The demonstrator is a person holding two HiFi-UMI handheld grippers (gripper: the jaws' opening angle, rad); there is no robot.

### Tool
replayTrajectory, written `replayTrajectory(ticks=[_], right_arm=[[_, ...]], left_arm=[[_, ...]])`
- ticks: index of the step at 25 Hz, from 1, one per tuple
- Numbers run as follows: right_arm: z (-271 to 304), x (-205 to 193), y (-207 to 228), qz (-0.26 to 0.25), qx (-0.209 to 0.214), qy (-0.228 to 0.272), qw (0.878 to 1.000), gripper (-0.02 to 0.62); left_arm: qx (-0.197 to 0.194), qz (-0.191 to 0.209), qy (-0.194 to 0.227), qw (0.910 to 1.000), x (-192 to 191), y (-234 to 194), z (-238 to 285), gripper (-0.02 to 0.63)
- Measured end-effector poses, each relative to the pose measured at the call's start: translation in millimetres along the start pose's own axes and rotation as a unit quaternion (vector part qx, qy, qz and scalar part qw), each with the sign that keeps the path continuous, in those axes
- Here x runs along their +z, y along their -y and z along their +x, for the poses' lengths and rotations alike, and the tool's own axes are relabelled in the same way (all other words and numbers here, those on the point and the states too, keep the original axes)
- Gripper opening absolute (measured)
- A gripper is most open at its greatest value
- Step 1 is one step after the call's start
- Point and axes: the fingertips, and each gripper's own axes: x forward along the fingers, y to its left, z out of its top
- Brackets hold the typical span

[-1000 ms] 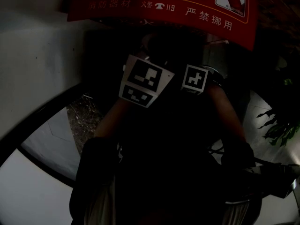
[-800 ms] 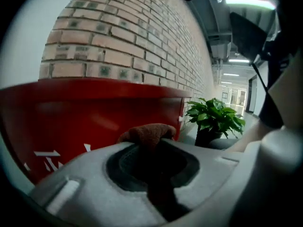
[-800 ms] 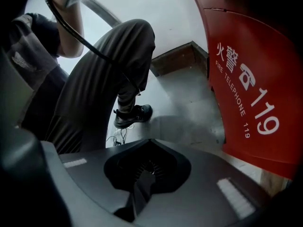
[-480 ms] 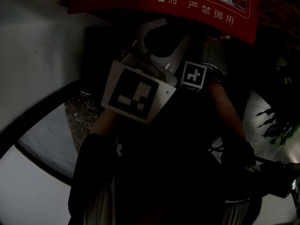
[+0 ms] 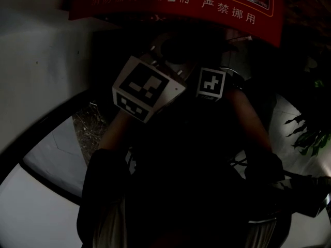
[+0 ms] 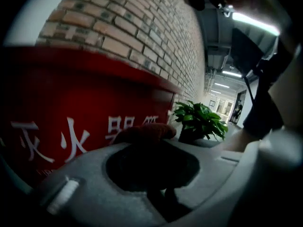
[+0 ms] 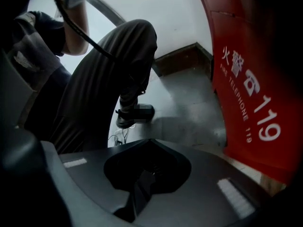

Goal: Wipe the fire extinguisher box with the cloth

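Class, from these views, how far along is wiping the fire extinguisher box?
Done: the left tongs are shut on the cloth. In hand: cloth held by the red fire extinguisher box, contact unclear. Left: the wiping; no cleaned patch shows. The right tongs are shut, empty.

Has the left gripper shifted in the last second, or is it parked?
Yes. The left gripper, shut on the cloth, has drifted slightly left along the fire extinguisher box, and its marker cube has turned.

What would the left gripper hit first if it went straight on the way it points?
Most likely the red box, near its right edge; the left gripper, shut on the cloth, faces its lettered front. Depth is unclear.
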Motion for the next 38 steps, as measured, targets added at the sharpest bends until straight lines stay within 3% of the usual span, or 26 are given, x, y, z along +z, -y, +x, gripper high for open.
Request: replayTrajectory(ticks=[4, 9, 14, 16, 19, 21, 22, 23, 25, 26, 32, 36, 38], right_arm=[[6.2, -15.2, -6.2, 0.015, 0.015, -0.017, 1.000, 0.000], [4.9, -20.1, -9.4, 0.037, 0.013, -0.008, 0.999, -0.002], [3.9, -17.0, -17.0, 0.043, 0.008, 0.008, 0.999, 0.000], [4.7, -16.3, -19.7, 0.046, 0.005, 0.012, 0.999, 0.000], [6.4, -16.8, -23.7, 0.052, 0.003, 0.016, 0.999, -0.001], [8.1, -18.5, -26.5, 0.057, 0.004, 0.018, 0.998, 0.000], [9.4, -19.8, -27.8, 0.060, 0.003, 0.019, 0.998, 0.000], [10.8, -21.4, -29.3, 0.062, 0.004, 0.018, 0.998, 0.000], [13.0, -23.5, -32.4, 0.063, 0.004, 0.019, 0.998, 0.000], [13.7, -24.2, -33.5, 0.062, 0.004, 0.020, 0.998, 0.000], [18.4, -33.3, -34.6, 0.058, 0.003, 0.008, 0.998, 0.000], [14.2, -32.1, -30.3, 0.057, 0.002, 0.012, 0.998, 0.000], [10.9, -28.2, -28.4, 0.049, 0.001, 0.015, 0.999, 0.000]], left_arm=[[-0.035, -0.064, -0.097, 0.9926, -76.2, -18.5, 40.3, 0.051], [-0.029, -0.068, -0.210, 0.9748, -168.8, -27.7, 86.0, 0.051], [-0.005, -0.117, -0.252, 0.9606, -235.7, -29.7, 120.0, 0.051], [0.023, -0.131, -0.269, 0.9537, -264.5, -39.8, 132.7, 0.051], [0.070, -0.180, -0.298, 0.9347, -307.9, -50.8, 152.5, 0.051], [0.066, -0.240, -0.335, 0.9090, -337.2, -33.2, 160.2, 0.051], [0.062, -0.257, -0.336, 0.9039, -344.5, -26.8, 167.1, 0.051], [0.066, -0.255, -0.313, 0.9125, -343.0, -29.6, 179.3, 0.051], [0.082, -0.226, -0.232, 0.9426, -330.0, -48.8, 211.1, 0.051], [0.083, -0.222, -0.209, 0.9487, -329.2, -53.6, 221.6, 0.051], [0.098, -0.235, -0.227, 0.9400, -348.5, -55.3, 227.8, 0.051], [0.080, -0.246, -0.235, 0.9371, -337.3, -50.1, 226.0, 0.051], [0.080, -0.236, -0.267, 0.9307, -330.9, -47.4, 212.5, 0.051]])
